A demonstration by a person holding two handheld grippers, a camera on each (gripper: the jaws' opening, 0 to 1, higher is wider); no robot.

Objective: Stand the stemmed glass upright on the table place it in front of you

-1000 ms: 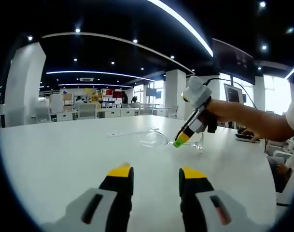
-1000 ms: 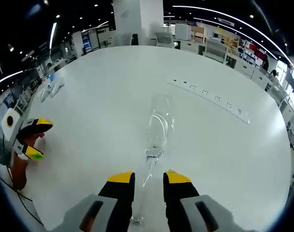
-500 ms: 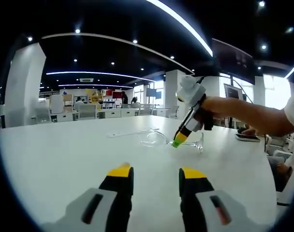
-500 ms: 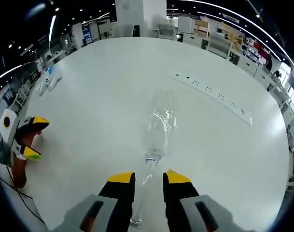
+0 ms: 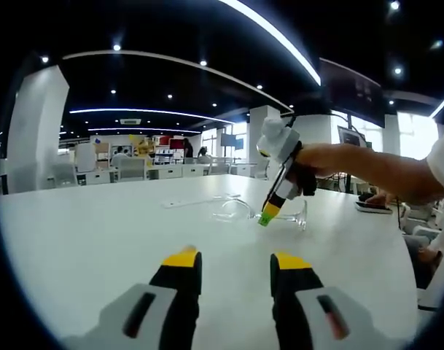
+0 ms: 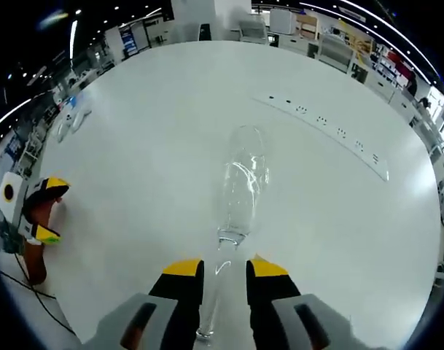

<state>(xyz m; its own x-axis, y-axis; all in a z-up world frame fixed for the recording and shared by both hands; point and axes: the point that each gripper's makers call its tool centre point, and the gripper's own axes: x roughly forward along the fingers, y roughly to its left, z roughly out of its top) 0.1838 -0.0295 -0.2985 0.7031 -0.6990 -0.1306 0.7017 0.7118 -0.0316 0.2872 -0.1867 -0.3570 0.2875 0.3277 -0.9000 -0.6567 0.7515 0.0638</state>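
A clear stemmed glass (image 6: 240, 182) lies on its side on the white table (image 6: 134, 146), bowl pointing away from the right camera. Its stem runs down between the jaws of my right gripper (image 6: 225, 271), with the foot (image 6: 205, 334) low between the fingers. The jaws stand narrowed on either side of the stem, and a gap still shows around it. In the left gripper view the glass (image 5: 236, 210) lies far out on the table, and the right gripper (image 5: 265, 216), held by a hand, points down at the stem. My left gripper (image 5: 236, 260) hovers open over bare table.
A long white power strip (image 6: 331, 131) lies on the table beyond the glass. The left gripper (image 6: 36, 215) shows at the left edge of the right gripper view. Small white items (image 6: 68, 120) sit far left. Desks and chairs stand beyond the table.
The right gripper has tilted more upright and its tip has crept slightly along the stem toward the bowl. The glass still lies in the same place. The left gripper has not moved.
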